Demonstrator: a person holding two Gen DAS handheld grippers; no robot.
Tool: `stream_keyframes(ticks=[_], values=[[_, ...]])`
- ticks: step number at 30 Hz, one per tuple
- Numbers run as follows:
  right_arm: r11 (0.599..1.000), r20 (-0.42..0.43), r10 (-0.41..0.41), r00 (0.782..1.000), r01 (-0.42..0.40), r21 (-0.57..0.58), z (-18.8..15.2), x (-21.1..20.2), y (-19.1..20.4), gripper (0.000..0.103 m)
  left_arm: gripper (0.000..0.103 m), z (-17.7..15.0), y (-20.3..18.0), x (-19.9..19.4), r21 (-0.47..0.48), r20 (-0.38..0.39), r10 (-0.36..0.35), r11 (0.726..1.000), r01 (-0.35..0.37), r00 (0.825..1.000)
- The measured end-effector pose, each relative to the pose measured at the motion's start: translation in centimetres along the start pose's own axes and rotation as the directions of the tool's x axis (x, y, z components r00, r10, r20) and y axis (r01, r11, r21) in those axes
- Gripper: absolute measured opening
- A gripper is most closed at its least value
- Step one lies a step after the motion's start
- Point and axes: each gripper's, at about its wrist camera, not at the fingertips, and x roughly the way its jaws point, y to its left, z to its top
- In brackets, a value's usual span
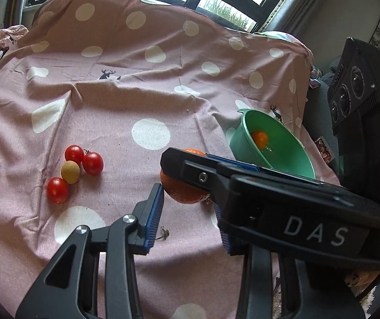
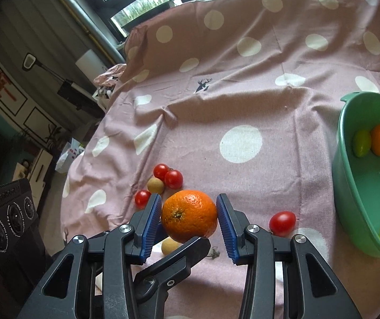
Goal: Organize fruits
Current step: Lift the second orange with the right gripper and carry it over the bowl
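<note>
Orange (image 2: 189, 215) is pinched between the blue pads of the right gripper (image 2: 189, 219), whose jaws are closed on its sides. A finger (image 2: 175, 259) of the left gripper (image 1: 187, 210) is seen pressed under it; those jaws appear closed on the same fruit. It is held above the desk's pink dotted cloth (image 2: 243, 101). Being round, it has no long axis; its stem dimple is turned toward the right camera. The green bowl (image 2: 349, 186) lies to the right, nearer the right hand. Cherry tomatoes (image 2: 168, 176) lie beyond, to the left.

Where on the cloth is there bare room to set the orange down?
Free: the wide stretch of cloth beyond the cherry tomatoes toward the window, left of the green bowl. Crowded: around the tomatoes and near the orange.
</note>
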Motion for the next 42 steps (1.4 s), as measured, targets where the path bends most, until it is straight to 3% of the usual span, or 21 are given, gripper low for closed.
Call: stream_keyframes(ticks=[11, 23, 42], values=[[1.000, 0.111, 0.018, 0.994, -0.020, 0.010, 0.5, -4.6, -0.8, 0.045, 0.038, 1.5, -4.1, -1.3, 0.091, 0.057, -0.009, 0.996, 0.004, 0.998], [0.997, 0.207, 0.001, 0.978, -0.016, 0.069, 0.9, -8.8, -3.8, 0.045, 0.038, 2.7, -8.8, -0.7, 0.179, 0.064, -0.036, 0.984, 0.024, 0.997], [0.977, 0.273, -0.075, 0.959, 0.016, 0.213, 0.9, -12.5, -10.9, 0.045, 0.038, 4.0, -15.3, 4.2, 0.275, -0.021, -0.104, 0.956, 0.106, 0.994]])
